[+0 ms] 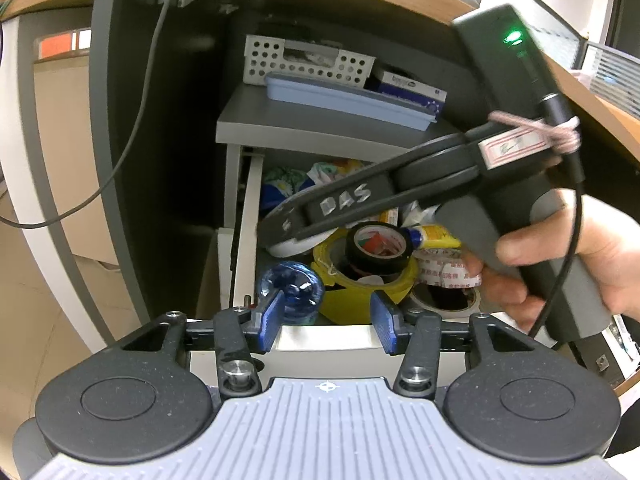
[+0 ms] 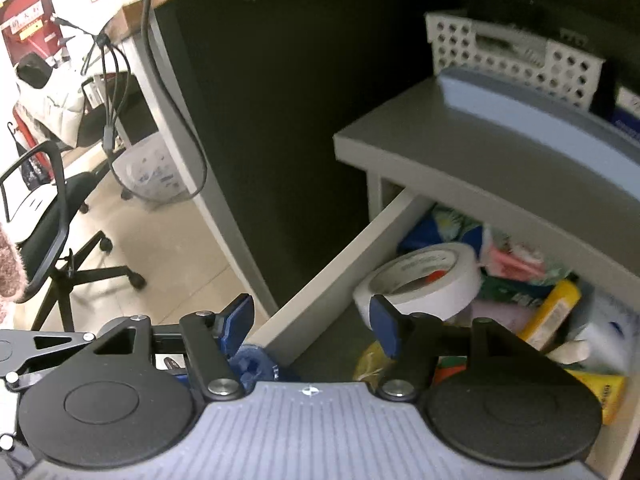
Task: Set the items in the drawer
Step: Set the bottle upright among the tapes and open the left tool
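Under the bench, the drawer (image 2: 320,288) stands pulled out, full of tape rolls — the white tape roll (image 2: 420,280) lies inside. Both grippers, left (image 1: 327,320) and right (image 2: 312,324), gape empty; withdraw the right gripper straight up, clear of the rim.

The left gripper (image 1: 327,322) points forward, level, its blue pads (image 1: 273,315) spread apart with nothing between them. The right gripper (image 2: 312,326), gripped by a bare right hand (image 1: 560,264), reaches in at a downward slant from the right, its jaws likewise parted and empty.
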A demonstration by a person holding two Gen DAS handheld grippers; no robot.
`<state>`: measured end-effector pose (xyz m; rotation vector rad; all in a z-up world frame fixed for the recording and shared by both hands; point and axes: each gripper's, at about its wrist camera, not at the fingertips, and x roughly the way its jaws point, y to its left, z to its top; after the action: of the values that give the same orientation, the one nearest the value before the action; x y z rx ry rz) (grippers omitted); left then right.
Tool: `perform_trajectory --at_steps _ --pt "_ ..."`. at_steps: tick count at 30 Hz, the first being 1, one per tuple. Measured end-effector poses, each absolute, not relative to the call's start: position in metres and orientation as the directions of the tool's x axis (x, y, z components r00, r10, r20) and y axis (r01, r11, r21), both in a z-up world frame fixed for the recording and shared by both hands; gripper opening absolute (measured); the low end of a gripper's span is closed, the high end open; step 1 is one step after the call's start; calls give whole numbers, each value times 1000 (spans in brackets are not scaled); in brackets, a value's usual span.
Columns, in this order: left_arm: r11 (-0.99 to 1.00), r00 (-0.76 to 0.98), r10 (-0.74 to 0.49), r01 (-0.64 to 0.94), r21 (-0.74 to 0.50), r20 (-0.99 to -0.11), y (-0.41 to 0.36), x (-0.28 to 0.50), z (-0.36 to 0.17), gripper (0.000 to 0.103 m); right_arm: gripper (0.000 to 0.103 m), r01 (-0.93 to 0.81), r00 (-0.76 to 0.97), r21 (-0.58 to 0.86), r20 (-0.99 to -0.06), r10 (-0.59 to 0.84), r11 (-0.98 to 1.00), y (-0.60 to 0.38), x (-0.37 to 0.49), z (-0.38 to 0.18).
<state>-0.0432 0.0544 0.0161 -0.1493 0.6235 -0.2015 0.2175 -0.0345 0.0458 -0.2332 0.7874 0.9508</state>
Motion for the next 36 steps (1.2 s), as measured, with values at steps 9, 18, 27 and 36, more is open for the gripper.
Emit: perform_trajectory --at_steps 9,18,27,36 --pt "965 770 -254 158 -211 -585 57 -36 16 32 70 -785 404 97 -669 624 612 -90 197 65" --pt "967 716 -248 147 -206 -652 60 -11 11 16 70 -729 481 90 -638 601 679 -144 177 74" --pt "965 691 -262 173 -198 -673 55 26 10 16 70 -609 540 177 -622 568 773 -197 180 72" --pt "963 687 -269 192 -189 -675 45 48 9 16 70 -511 599 174 -630 494 842 -240 169 60"
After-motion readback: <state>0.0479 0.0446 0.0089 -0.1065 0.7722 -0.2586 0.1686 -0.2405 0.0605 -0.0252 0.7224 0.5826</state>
